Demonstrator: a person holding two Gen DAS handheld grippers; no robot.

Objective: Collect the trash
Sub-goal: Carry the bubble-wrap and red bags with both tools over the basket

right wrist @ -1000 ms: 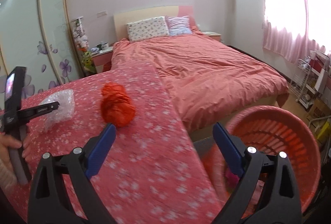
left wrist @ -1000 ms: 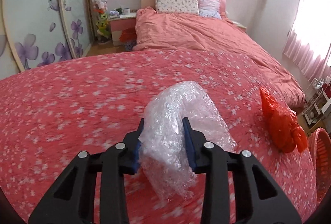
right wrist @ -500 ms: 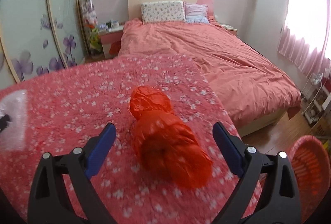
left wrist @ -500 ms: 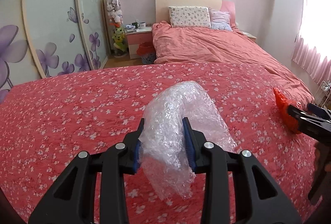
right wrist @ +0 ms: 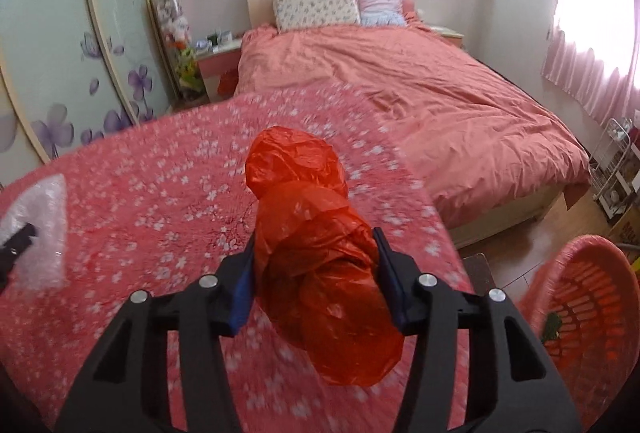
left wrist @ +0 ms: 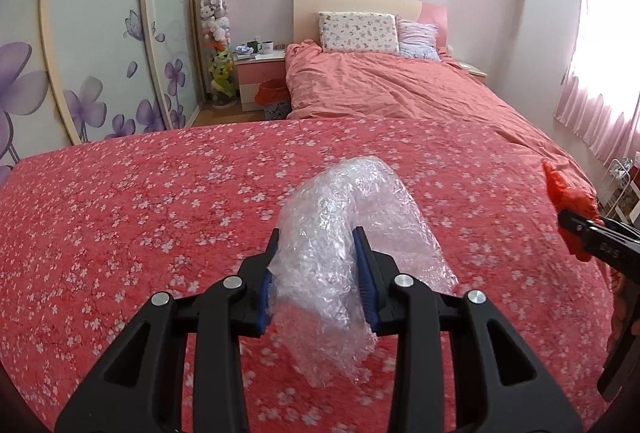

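Red plastic bag (right wrist: 320, 265) light, crumply; right gripper (right wrist: 316, 273) closing mid-bundle. Left gripper (left wrist: 316, 273) clamps soft bubble wrap (left wrist: 352, 253).

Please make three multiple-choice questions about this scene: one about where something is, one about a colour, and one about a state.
1. Where is the pink slatted basket?
A. on the floral cover
B. low at the right, off the cover's edge
C. on the nightstand

2. What colour is the bag between the right gripper's jaws?
A. orange-red
B. blue
C. black

3. What does the left gripper hold?
A. nothing
B. a pillow
C. bubble wrap

Answers: 1 B, it sits beyond the floral cover; 2 A, the crumpled plastic is orange-red, jaws closing on it; 3 C, jaws pinch the clear wrap.
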